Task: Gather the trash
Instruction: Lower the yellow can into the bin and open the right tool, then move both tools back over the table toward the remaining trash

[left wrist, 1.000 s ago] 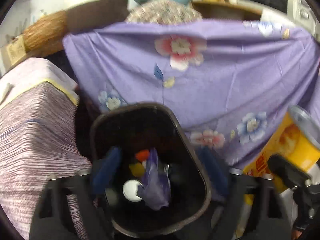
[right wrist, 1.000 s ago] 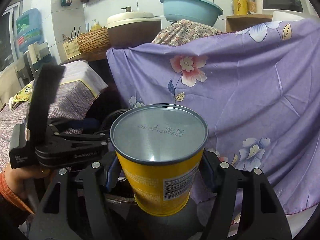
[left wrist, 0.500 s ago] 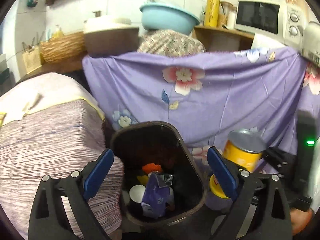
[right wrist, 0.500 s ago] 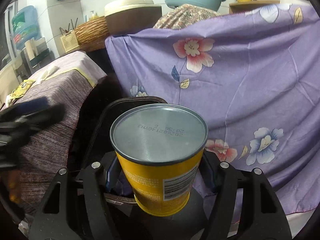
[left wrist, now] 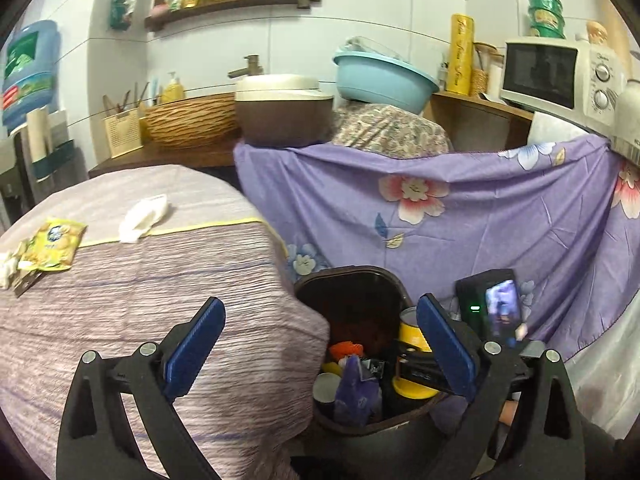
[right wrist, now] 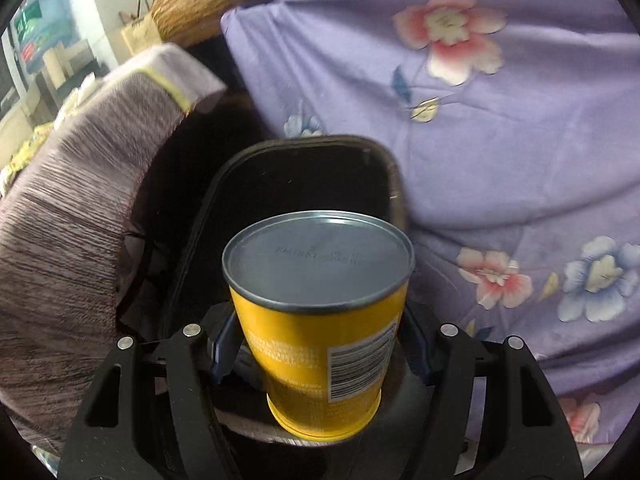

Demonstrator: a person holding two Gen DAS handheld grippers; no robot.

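R tool (right wrist: 316,356) clamps my yellow can (right wrist: 320,320), held over the dark bin's (right wrist: 224,184) mouth. L tool (left wrist: 316,356): jaws just been opening, now wide, empty, w/ bin below.

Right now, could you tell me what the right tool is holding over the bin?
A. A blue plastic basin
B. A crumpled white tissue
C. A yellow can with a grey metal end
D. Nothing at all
C: the right tool grips the yellow can on both sides, above the open dark bin with trash already in it.
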